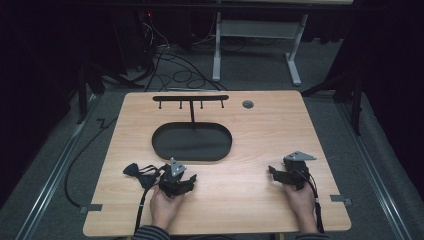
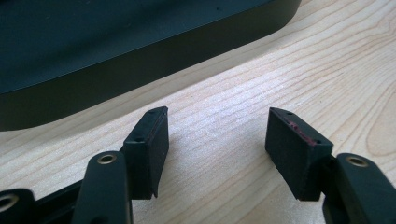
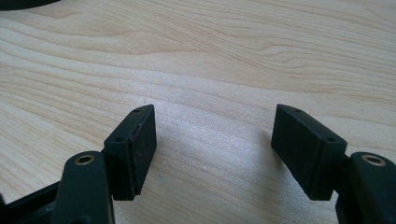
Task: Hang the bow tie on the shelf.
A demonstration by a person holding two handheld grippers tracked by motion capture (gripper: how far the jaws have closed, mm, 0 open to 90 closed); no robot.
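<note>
A black oval base (image 1: pixel 192 142) lies on the middle of the wooden table (image 1: pixel 260 130). A thin post rises from it to a black crossbar with small hooks (image 1: pixel 190 98). My left gripper (image 1: pixel 176 176) rests on the table just in front of the base, open and holding nothing. In the left gripper view its jaws (image 2: pixel 217 113) stand wide apart over bare wood, with the base's rim (image 2: pixel 140 60) close ahead. My right gripper (image 1: pixel 276 172) sits near the table's right front, open. Its jaws (image 3: pixel 214 109) frame only wood grain.
A small black object (image 1: pixel 133 169) lies just left of my left gripper; I cannot tell what it is. A grey round grommet (image 1: pixel 248 104) sits in the table's far side. Cables (image 1: pixel 175 70) and a white frame (image 1: pixel 260 45) stand on the floor beyond.
</note>
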